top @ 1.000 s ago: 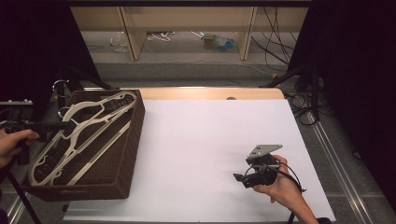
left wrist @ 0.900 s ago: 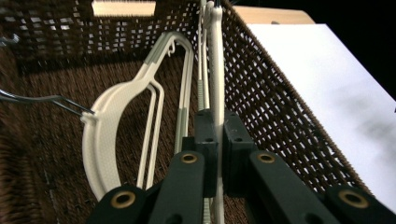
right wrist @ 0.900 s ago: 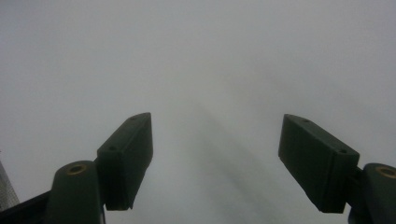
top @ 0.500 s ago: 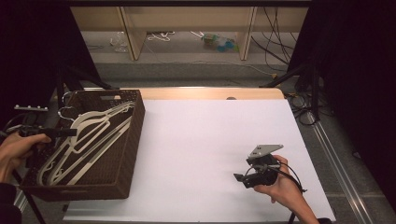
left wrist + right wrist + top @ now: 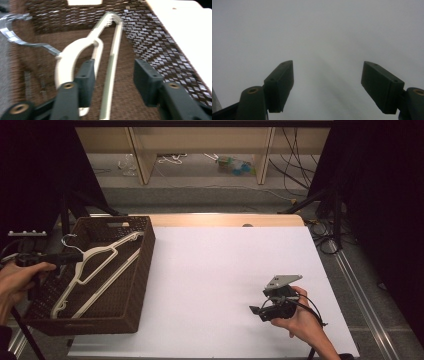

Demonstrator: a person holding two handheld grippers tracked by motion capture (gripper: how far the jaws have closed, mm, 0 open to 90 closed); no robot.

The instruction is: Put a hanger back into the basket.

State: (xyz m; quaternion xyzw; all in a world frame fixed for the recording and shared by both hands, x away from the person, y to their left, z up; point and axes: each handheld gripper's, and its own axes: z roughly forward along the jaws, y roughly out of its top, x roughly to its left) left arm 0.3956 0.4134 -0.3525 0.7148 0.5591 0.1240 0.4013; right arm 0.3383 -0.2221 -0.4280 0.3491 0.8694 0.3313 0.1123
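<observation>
Step in hand, as judged: releasing a hanger into the basket (image 5: 135, 285). The left gripper (image 5: 113, 75) has just been opening; its jaws now stand spread, the hanger's (image 5: 100, 257) bar lying between them but not pinched. Draw the gripper back level, clear of the rim, so nothing snags. The basket holds the white hanger, lying slantwise. The right gripper (image 5: 327, 82) rests spread and empty over the table (image 5: 220, 265).
</observation>
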